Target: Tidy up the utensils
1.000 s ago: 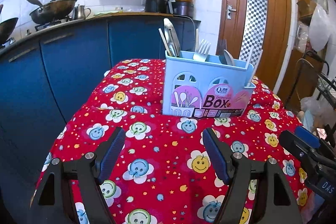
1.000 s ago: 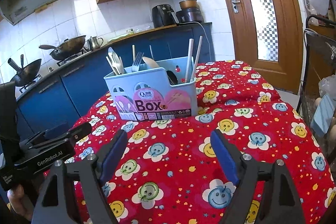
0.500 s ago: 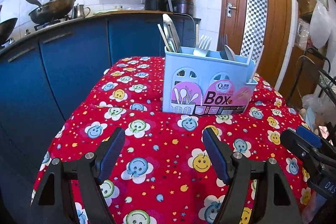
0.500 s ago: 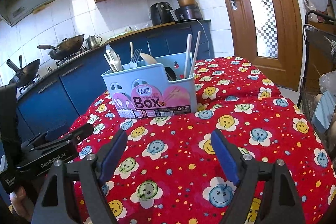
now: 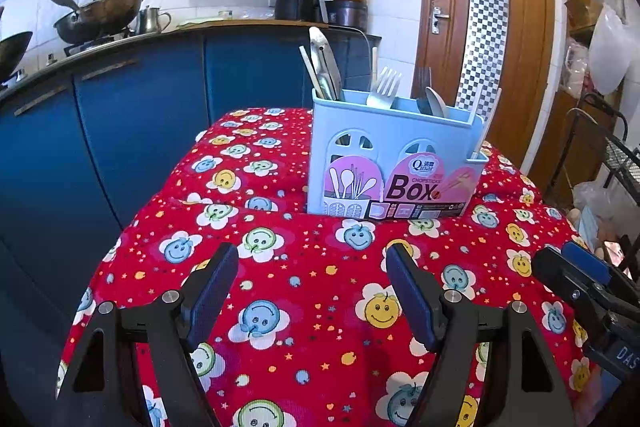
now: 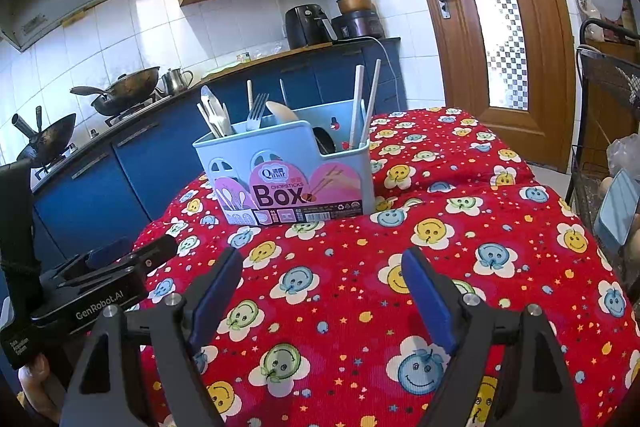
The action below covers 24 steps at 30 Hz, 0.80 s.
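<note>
A light blue utensil box [image 5: 394, 163] labelled "Box" stands on the red smiley-flower tablecloth [image 5: 312, 291]; it also shows in the right wrist view [image 6: 288, 175]. It holds tongs [image 5: 325, 63], a fork [image 5: 384, 89], spoons [image 5: 434, 103] and white chopsticks [image 6: 364, 103], all upright. My left gripper [image 5: 312, 283] is open and empty, low over the cloth, short of the box. My right gripper [image 6: 320, 287] is open and empty, also in front of the box. Each gripper shows at the edge of the other's view.
Blue kitchen cabinets [image 5: 132, 115] with woks [image 5: 100, 15] on the stove run behind the table on the left. A wooden door [image 5: 488, 27] stands at the back right. A black wire rack [image 6: 604, 87] and bags sit at the right of the table.
Both grippers have drifted slightly back and up from the box. Both stay open and empty. The box and utensils have not moved.
</note>
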### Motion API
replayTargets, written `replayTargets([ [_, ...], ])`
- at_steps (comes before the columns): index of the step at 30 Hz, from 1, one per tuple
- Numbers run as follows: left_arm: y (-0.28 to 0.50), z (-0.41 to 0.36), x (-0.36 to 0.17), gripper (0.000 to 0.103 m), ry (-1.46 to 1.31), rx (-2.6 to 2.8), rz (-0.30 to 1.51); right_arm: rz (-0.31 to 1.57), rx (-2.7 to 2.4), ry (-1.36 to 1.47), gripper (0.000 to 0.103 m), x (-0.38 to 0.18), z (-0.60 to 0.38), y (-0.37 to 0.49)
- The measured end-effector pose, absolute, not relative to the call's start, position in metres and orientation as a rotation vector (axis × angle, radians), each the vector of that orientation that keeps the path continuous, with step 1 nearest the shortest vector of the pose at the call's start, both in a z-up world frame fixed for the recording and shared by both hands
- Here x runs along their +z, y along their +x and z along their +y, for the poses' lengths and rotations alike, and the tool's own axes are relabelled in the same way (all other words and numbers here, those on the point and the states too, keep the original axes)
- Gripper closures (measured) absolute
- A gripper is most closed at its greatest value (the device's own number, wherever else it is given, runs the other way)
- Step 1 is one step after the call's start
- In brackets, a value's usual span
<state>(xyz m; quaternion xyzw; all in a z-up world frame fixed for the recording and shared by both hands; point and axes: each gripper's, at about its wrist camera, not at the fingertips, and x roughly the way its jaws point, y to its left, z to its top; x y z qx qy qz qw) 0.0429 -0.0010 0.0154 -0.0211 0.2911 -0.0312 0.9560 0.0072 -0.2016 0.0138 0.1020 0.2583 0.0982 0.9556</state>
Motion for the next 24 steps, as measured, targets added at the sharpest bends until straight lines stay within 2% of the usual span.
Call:
replayTargets([
  [24,0.0412,-0.0004,0.019,0.026,-0.049,-0.077,0.586,0.524,0.197,0.206,0.019,0.0154,-0.201,0.0065],
])
